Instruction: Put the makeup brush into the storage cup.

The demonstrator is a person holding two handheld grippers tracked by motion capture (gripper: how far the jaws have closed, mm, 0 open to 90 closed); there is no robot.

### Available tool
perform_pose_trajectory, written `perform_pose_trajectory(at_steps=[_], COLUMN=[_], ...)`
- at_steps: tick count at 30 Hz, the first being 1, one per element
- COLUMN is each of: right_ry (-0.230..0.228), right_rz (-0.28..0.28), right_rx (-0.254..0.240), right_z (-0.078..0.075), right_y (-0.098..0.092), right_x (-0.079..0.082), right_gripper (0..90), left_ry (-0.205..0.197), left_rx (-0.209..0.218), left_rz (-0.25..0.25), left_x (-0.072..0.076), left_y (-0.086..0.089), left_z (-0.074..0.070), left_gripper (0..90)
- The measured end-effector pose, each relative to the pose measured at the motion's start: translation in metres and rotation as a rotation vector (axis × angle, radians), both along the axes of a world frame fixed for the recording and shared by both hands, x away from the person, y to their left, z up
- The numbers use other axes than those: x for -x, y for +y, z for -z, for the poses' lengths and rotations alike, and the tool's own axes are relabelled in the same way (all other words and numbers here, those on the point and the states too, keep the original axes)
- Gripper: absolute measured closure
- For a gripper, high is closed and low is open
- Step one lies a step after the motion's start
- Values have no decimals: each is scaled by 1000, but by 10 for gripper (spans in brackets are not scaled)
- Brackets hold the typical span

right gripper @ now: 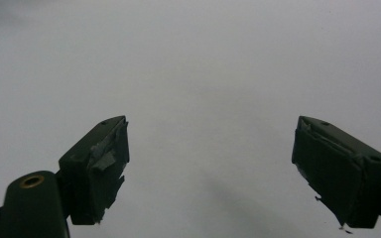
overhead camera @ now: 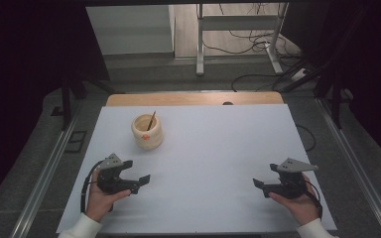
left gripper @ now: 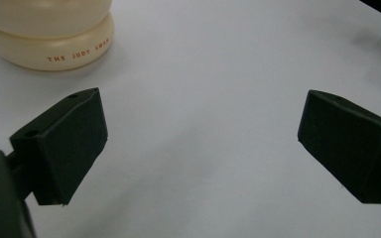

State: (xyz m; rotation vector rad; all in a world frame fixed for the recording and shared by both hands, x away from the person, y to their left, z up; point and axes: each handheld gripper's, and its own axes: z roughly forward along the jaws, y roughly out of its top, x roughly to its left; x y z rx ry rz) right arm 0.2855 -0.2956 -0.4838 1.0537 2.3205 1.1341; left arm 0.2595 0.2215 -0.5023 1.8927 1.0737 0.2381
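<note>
A cream pot (overhead camera: 147,132) with a thin dark stick (overhead camera: 151,120) leaning in it stands on the white table sheet (overhead camera: 208,148), left of the middle. In the left gripper view its rounded base (left gripper: 49,44) carries small orange lettering at the top left. My left gripper (overhead camera: 140,182) is held low, a short way in front of the pot and apart from it. Its jaws (left gripper: 201,144) stand wide open over bare sheet. My right gripper (overhead camera: 261,187) rests near the front right, also open, with only white sheet between its jaws (right gripper: 211,168).
A wooden table edge (overhead camera: 193,98) shows beyond the sheet. Behind it are grey floor, loose cables (overhead camera: 258,47) and a metal stand's legs (overhead camera: 200,59). Metal rails (overhead camera: 44,173) run along both sides of the table.
</note>
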Motion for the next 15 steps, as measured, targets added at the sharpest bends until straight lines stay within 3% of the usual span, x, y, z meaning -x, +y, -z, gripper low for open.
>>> perform_pose_trajectory(at_steps=[15], right_ry=[1], right_rz=[3], right_rx=[-11], right_z=[1], right_y=[-3], right_x=[-1], right_gripper=[148], left_ry=[-9], left_rx=[19], left_rz=[-4], left_x=[-5], left_y=[-1], left_z=[-1], left_gripper=[61])
